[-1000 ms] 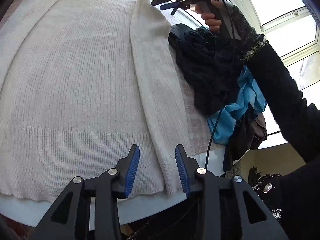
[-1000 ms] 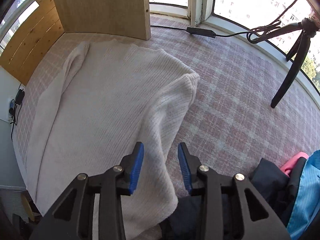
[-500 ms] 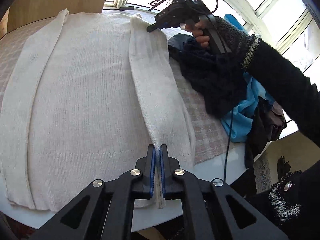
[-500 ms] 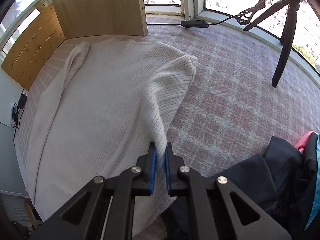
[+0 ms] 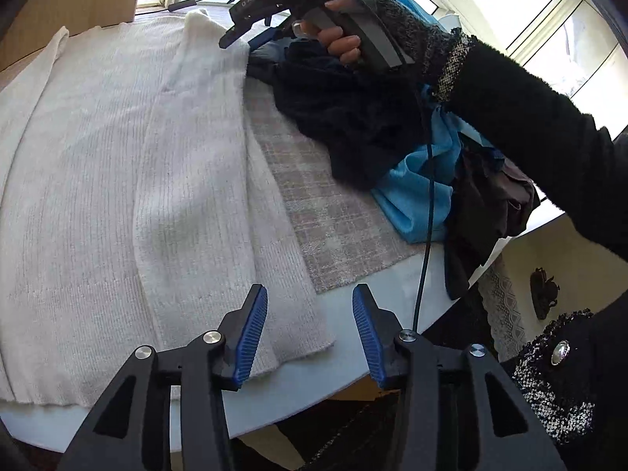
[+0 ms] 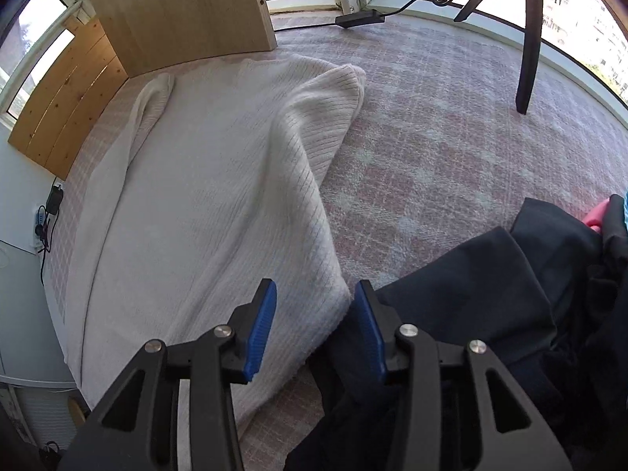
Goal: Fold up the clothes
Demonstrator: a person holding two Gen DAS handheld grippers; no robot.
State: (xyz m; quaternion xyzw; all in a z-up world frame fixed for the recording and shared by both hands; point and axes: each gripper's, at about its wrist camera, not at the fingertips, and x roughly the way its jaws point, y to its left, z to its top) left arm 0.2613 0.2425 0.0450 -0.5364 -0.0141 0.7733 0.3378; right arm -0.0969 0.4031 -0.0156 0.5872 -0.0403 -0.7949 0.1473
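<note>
Lying under left hand-held gripper [image 5: 310, 333]: sweater [image 5: 117, 180]

Sweater [image 5: 117, 165]: cream ribbed knit, matt, soft. Tablecloth [image 6: 431, 149]: woven plaid cloth, rough. Tongs [image 5: 310, 333]: matt black plastic, ridged blue pads, shiny metal rivets. Wood panel [image 6: 176, 8]: smooth, pale.

I'm opening my left gripper [image 5: 310, 333], jaws empty; my right gripper [image 6: 314, 327] is also opening, angled down, gripping nothing.
</note>
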